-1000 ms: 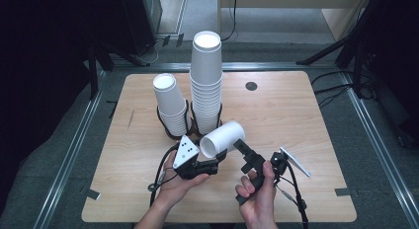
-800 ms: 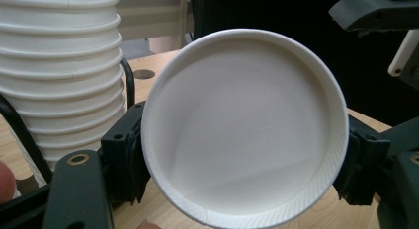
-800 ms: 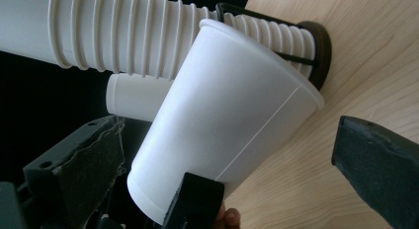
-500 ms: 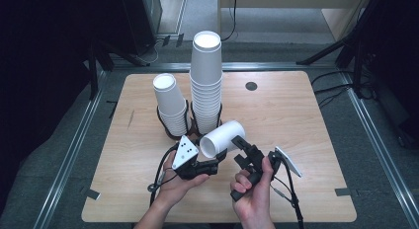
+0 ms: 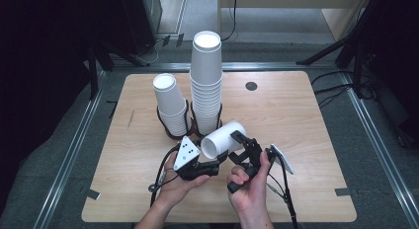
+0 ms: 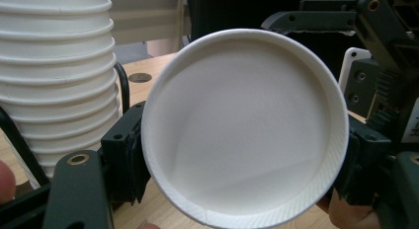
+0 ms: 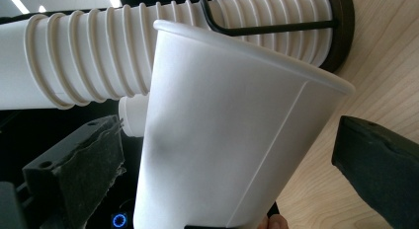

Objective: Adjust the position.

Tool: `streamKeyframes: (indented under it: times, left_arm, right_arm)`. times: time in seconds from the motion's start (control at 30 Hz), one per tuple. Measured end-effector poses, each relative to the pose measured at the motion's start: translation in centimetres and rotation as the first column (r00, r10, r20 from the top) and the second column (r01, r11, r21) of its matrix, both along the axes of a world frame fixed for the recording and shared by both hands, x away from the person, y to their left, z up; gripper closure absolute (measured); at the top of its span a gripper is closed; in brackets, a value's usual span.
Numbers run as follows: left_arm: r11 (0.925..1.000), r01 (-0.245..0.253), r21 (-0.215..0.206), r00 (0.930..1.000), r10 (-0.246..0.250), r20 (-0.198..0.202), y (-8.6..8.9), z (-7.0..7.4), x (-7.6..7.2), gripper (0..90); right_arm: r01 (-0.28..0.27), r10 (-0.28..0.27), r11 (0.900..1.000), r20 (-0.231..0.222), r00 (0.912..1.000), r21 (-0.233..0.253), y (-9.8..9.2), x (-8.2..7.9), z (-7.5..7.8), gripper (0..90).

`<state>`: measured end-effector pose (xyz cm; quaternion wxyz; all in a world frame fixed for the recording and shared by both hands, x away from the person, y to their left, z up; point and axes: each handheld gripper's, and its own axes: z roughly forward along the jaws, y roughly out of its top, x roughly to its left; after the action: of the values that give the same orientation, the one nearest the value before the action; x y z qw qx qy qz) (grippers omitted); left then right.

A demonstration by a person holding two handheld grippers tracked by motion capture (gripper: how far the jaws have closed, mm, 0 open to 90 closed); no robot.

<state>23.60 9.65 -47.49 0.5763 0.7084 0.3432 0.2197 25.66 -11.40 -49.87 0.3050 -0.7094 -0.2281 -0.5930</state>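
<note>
A single white paper cup (image 5: 222, 138) lies on its side above the wooden table (image 5: 301, 125), and my left gripper (image 5: 219, 159) is shut on it. In the left gripper view the cup's round base (image 6: 244, 125) faces the camera, pinched between both black jaws. My right gripper (image 5: 243, 144) is open and straddles the same cup from the right. Its pads (image 7: 79, 165) stand a little off the cup wall (image 7: 222, 140) on either side.
Two stacks of white cups stand in black wire holders behind the grippers: a tall one (image 5: 206, 86) and a shorter, leaning one (image 5: 170, 108). A dark round grommet (image 5: 251, 86) sits in the tabletop at the back. Bare wood lies to the right and left.
The right gripper has moved left and up to the cup, and its open jaws now sit around it. The left gripper and cup have barely moved.
</note>
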Motion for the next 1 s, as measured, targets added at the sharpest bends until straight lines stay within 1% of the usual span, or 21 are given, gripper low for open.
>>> streamKeyframes:
  times: [0.07,0.2,0.27,0.37,0.47,0.6,0.67,0.73,0.8,0.83,0.87,0.9,1.0]
  left_arm:
    - [1.0,0.002,0.001,1.0,-0.002,0.001,0.0,0.0,0.0,23.9]
    - [1.0,0.007,0.004,1.0,-0.007,0.0,-0.1,0.0,0.0,23.9]
    - [0.9999,0.009,0.006,1.0,-0.009,0.001,-0.2,-0.1,-0.1,23.9]
    - [0.9999,0.01,0.007,0.9999,-0.01,0.0,-0.2,-0.1,-0.1,23.9]
    - [0.9999,0.012,0.011,0.9999,-0.012,0.002,-0.2,-0.1,-0.1,23.9]
    - [0.9998,0.016,0.012,0.9999,-0.016,0.003,-0.2,-0.1,-0.1,23.9]
    - [0.9998,0.017,0.011,0.9999,-0.017,0.002,-0.3,-0.1,-0.1,23.9]
    - [0.9998,0.018,0.013,0.9998,-0.018,0.002,-0.3,-0.1,-0.1,23.9]
    - [0.9998,0.018,0.013,0.9998,-0.018,0.0,-0.3,-0.1,-0.1,23.9]
    - [0.9997,0.018,0.013,0.9998,-0.018,-0.001,-0.3,-0.1,-0.1,23.9]
    - [0.9997,0.019,0.013,0.9998,-0.019,-0.002,-0.3,-0.1,-0.1,23.9]
    - [0.9997,0.019,0.013,0.9998,-0.019,-0.004,-0.4,-0.2,-0.1,23.9]
    - [0.9995,0.023,0.021,0.9997,-0.022,-0.006,-0.4,-0.2,-0.1,23.9]
  right_arm:
    - [-0.004,0.004,1.0,-0.014,0.9999,0.013,0.1,0.2,-0.2,0.0]
    - [-0.011,0.012,1.0,-0.025,0.9996,0.023,0.2,0.5,-0.5,0.0]
    - [-0.008,0.009,0.999,-0.031,0.9995,0.039,0.3,0.7,-0.6,0.0]
    - [-0.009,0.01,0.999,-0.035,0.9993,0.053,0.4,0.9,-0.8,0.0]
    - [-0.012,0.014,0.998,-0.034,0.9993,0.054,0.5,1.0,-0.9,0.0]
    - [-0.024,0.028,0.997,-0.039,0.9989,0.078,0.8,1.4,-1.0,0.0]
    - [-0.025,0.028,0.997,-0.037,0.9989,0.076,0.8,1.4,-1.1,0.0]
    - [-0.029,0.033,0.996,-0.047,0.9984,0.085,0.9,1.6,-1.2,0.0]
    - [-0.033,0.038,0.996,-0.048,0.9981,0.084,0.9,1.6,-1.3,0.0]
    - [-0.03,0.034,0.996,-0.042,0.9985,0.086,1.0,1.7,-1.4,0.0]
    - [-0.039,0.043,0.995,-0.051,0.9977,0.09,0.9,1.8,-1.4,0.2]
    - [-0.039,0.043,0.995,-0.051,0.9977,0.09,0.9,1.8,-1.4,0.2]
    - [-0.038,0.043,0.995,-0.052,0.9977,0.096,1.0,2.1,-1.6,1.2]
